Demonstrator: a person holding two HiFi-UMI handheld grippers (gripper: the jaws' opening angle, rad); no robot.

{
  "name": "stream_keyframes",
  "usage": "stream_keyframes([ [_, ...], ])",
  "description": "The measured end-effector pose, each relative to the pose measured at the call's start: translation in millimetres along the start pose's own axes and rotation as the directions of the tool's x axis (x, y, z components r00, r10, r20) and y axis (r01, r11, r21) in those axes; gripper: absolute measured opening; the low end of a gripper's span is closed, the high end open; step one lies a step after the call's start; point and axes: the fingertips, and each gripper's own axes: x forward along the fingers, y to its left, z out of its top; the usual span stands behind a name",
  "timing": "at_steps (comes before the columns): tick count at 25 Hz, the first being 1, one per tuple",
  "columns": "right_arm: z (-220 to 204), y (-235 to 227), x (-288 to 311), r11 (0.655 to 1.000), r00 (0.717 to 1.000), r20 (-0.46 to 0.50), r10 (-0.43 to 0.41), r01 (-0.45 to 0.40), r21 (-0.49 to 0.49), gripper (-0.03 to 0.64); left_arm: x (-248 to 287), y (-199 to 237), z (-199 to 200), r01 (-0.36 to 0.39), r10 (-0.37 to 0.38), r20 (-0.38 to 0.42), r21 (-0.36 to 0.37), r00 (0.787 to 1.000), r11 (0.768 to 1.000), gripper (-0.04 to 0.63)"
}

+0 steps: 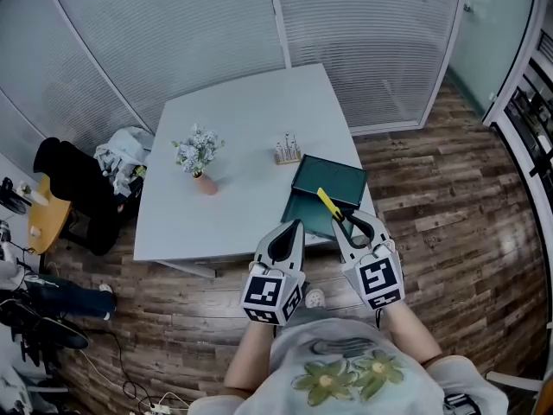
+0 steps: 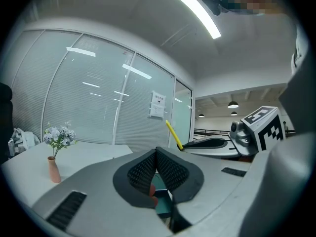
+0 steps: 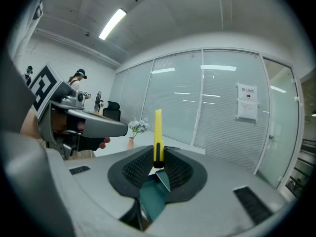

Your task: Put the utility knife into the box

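Note:
A yellow utility knife (image 1: 329, 206) is clamped in my right gripper (image 1: 350, 223), which is shut on its dark lower end; the yellow body sticks up past the jaws (image 3: 158, 130). It hangs over the open dark green box (image 1: 332, 178) at the near right corner of the white table (image 1: 242, 111). The box shows below the jaws in the right gripper view (image 3: 152, 197). My left gripper (image 1: 292, 229) hovers just left of the box, shut and holding nothing, pads (image 2: 148, 169) pressed together. The knife (image 2: 173, 134) and the right gripper (image 2: 210, 143) appear in the left gripper view.
A pink vase of pale flowers (image 1: 200, 156) and a small stand (image 1: 288, 151) sit mid-table. A dark chair with clothes (image 1: 79, 190) stands at the left. Glass partitions enclose the back. The table's near edge (image 1: 216, 255) lies just under my grippers.

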Motion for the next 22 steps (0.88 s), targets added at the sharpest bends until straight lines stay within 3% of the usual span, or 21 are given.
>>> stream_keyframes([
  [22,-22,-23,82,1.000,0.997,-0.067,-0.026,0.025,-0.009,0.074,58,76,-14,0.007,-0.008,-0.030,-0.040,1.000,0.999,-0.006],
])
